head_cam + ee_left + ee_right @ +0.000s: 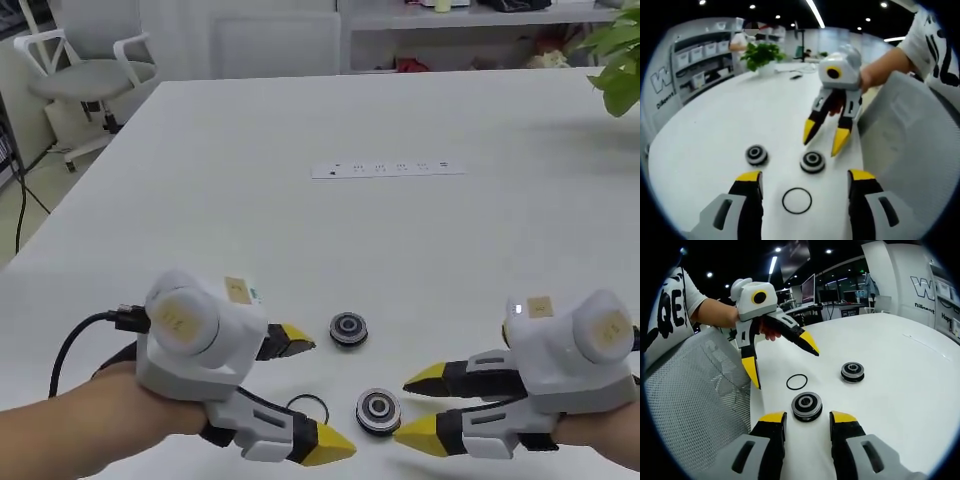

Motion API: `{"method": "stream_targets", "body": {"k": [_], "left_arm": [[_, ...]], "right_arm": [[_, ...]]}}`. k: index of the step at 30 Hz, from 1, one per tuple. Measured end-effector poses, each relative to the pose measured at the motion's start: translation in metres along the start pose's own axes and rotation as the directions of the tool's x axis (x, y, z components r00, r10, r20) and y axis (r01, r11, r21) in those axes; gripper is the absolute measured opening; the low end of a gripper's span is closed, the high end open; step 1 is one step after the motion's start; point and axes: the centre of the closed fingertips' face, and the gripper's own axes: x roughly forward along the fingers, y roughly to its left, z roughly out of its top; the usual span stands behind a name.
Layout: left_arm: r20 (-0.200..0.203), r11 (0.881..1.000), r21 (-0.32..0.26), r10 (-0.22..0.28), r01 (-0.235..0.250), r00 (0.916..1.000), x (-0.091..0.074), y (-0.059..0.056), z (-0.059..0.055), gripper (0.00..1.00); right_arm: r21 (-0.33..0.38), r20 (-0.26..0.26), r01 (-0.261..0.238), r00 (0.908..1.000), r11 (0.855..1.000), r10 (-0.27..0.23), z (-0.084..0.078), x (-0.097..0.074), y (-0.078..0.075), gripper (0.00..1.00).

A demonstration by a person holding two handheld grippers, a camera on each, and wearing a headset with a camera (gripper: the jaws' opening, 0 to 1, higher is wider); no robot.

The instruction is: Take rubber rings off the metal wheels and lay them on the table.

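Two dark metal wheels lie on the white table (300, 220): one farther off (348, 328), one nearer (378, 410). A thin black rubber ring (325, 408) lies flat beside the near wheel, between the fingers of my open left gripper (315, 393). My right gripper (420, 405) is open, its tips just right of the near wheel. In the left gripper view the ring (783, 200) rests between the jaws, with both wheels (756, 154) (812, 162) beyond. In the right gripper view the near wheel (807, 406) sits just ahead of the jaw tips, and the ring (787, 382) and the other wheel (852, 371) lie further on.
A white power strip (388, 168) lies mid-table. A black cable (70, 340) trails from the left gripper. A white chair (85, 70) stands beyond the table's left edge and a green plant (615, 60) at the far right. A mesh chair back (700, 390) is close behind.
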Motion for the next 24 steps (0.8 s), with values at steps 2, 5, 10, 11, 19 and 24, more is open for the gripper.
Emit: {"method": "stream_targets", "body": {"k": [2,5,10,11,19,24], "left_arm": [[-0.002,1.000,0.003,-0.004,0.004,1.0000,0.001,-0.001,0.000,0.69],[-0.005,1.000,0.004,-0.011,0.011,0.9999,0.003,-0.003,0.000,0.68],[-0.009,1.000,0.010,-0.023,0.023,0.9997,0.005,-0.006,-0.001,0.65],[-0.009,1.000,0.010,-0.026,0.026,0.9996,0.006,-0.007,-0.001,0.65],[-0.016,0.999,0.018,-0.041,0.042,0.9990,0.010,-0.010,-0.002,0.60],[-0.026,0.998,0.029,-0.053,0.054,0.9982,0.013,-0.012,-0.004,0.58]], "right_arm": [[-0.002,0.000,-0.001,1.0000,1.000,0.001,0.000,0.000,0.001,0.31],[-0.005,-0.002,-0.002,1.0000,1.000,0.002,-0.001,0.000,0.002,0.31],[-0.008,-0.003,-0.005,1.0000,1.000,0.005,-0.002,0.001,0.003,0.31],[-0.009,-0.004,-0.007,1.0000,1.000,0.007,-0.002,0.001,0.004,0.31],[-0.012,-0.006,-0.009,0.9999,1.000,0.008,-0.003,0.001,0.004,0.30],[-0.015,-0.008,-0.009,0.9999,1.000,0.009,-0.004,0.002,0.004,0.29]]}}
